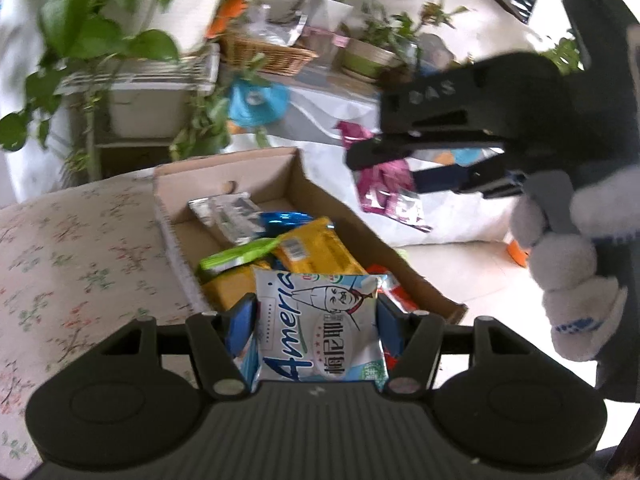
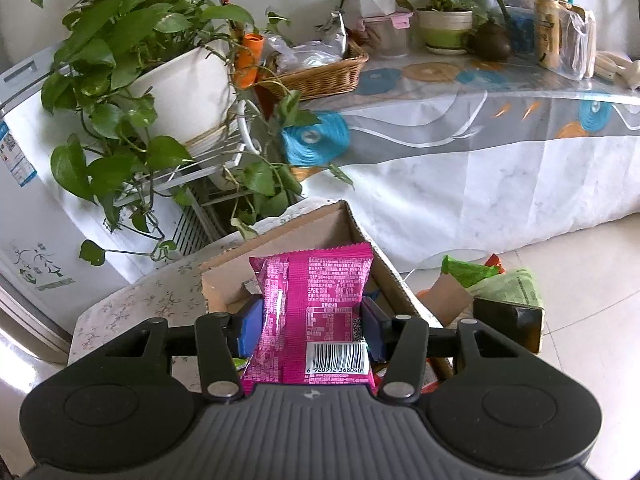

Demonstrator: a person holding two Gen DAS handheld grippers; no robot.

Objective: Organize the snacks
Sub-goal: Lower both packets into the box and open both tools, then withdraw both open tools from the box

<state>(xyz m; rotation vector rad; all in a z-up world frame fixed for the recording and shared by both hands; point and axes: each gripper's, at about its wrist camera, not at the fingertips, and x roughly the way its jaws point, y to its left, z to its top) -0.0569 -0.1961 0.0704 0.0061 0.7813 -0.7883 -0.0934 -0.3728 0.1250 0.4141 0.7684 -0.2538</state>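
Left gripper (image 1: 316,320) is clamping the white packet (image 1: 320,328) directly over the near end of the box (image 1: 224,172), whose long axis is running away from it. Right gripper (image 2: 312,324) is pinching the pink packet (image 2: 316,312) upright, hovering nearer the box's far right corner

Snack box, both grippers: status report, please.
Left gripper shut on white-blue snack packet. Right gripper shut on pink snack packet. Both over the cardboard box, already part-filled. Nothing blocking.
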